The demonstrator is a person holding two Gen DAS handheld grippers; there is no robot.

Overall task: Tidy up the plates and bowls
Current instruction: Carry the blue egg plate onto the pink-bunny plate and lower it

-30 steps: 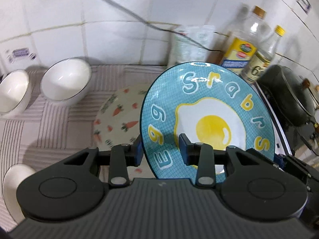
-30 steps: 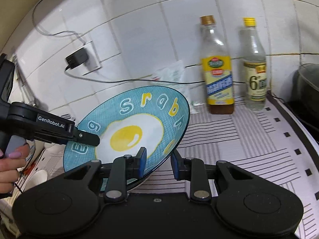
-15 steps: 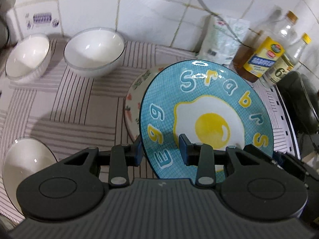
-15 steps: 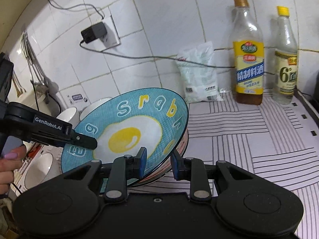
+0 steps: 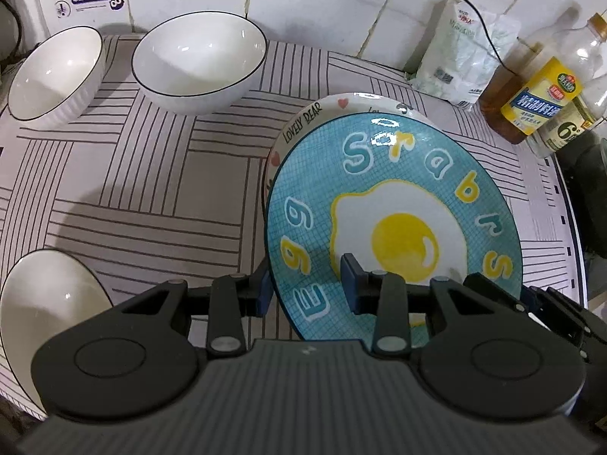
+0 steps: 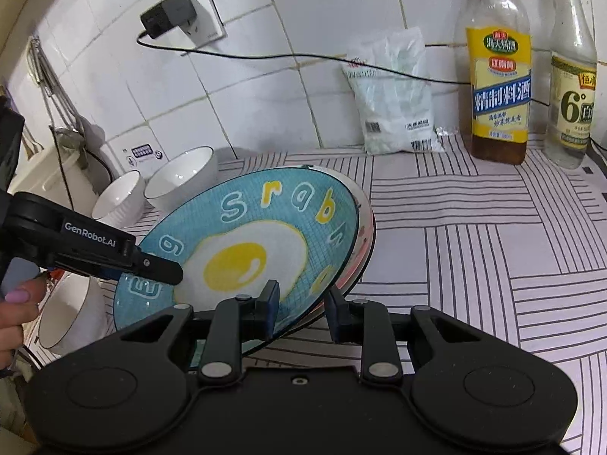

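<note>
I have both the left gripper [image 5: 305, 284] and right gripper [image 6: 301, 305] with jaws clamped on the blue egg plate's [image 5: 398, 197] rim, tilted just above the plate stack [image 5: 315, 113] on the bench [image 5: 151, 174].

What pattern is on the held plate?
Blue plate, grid ground, fried egg and letters; clearest in the left wrist view.

Two bottles, one yellow-labelled [image 6: 500, 76] and one clear with a yellow cap [image 6: 572, 76], stand at the striped counter's [image 6: 474, 235] back edge beside a white packet [image 6: 394, 102] leaning on the tiled wall, where a black charger [image 6: 167, 19] sits plugged in.
</note>
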